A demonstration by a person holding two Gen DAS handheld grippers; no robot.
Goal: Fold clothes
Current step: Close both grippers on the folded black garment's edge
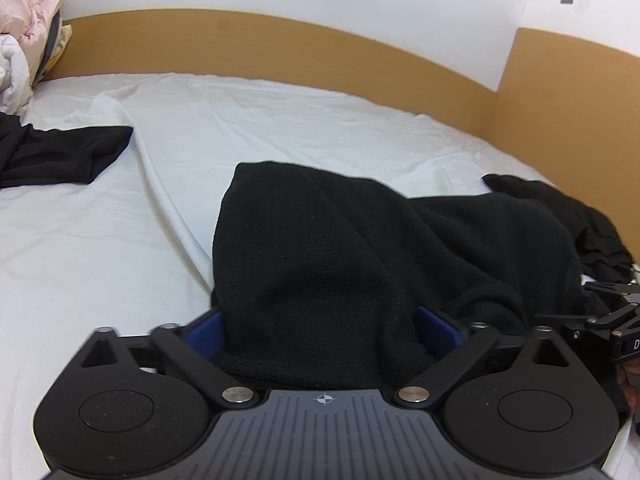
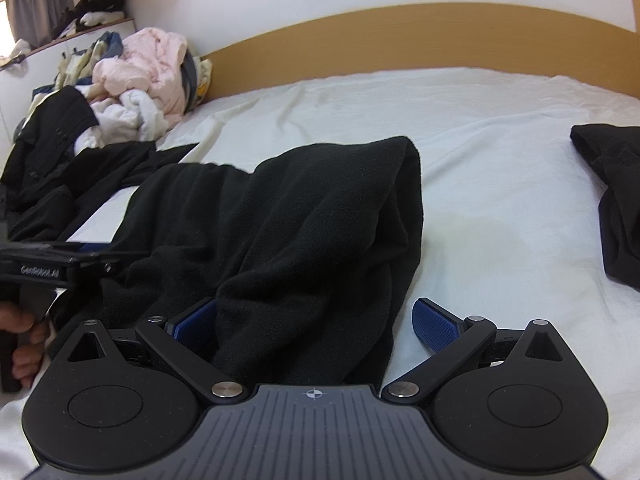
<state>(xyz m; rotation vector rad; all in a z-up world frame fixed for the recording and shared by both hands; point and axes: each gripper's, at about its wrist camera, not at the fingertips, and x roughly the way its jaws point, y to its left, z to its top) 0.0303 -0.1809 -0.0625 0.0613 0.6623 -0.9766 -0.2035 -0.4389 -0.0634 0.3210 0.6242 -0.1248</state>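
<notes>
A black knit garment [image 1: 340, 248] lies bunched on the white bed sheet [image 1: 280, 128]. Its near edge runs between the wide-apart blue pads of my left gripper [image 1: 320, 332], which is open around the cloth. In the right wrist view the same garment [image 2: 288, 216] drapes toward me, and its near edge lies between the spread blue pads of my right gripper [image 2: 316, 320], also open. The left pad [image 2: 196, 320] touches the cloth; the right pad [image 2: 436, 324] stands apart over bare sheet. The right gripper [image 1: 608, 320] shows at the left wrist view's right edge; the left gripper [image 2: 60, 260] shows at the right wrist view's left.
A second black garment [image 1: 60, 152] lies at the left, another [image 2: 616, 200] at the right. A heap of pink, white and dark clothes [image 2: 132, 76] is piled at the bed's head. A wooden headboard [image 1: 280, 48] borders the far side.
</notes>
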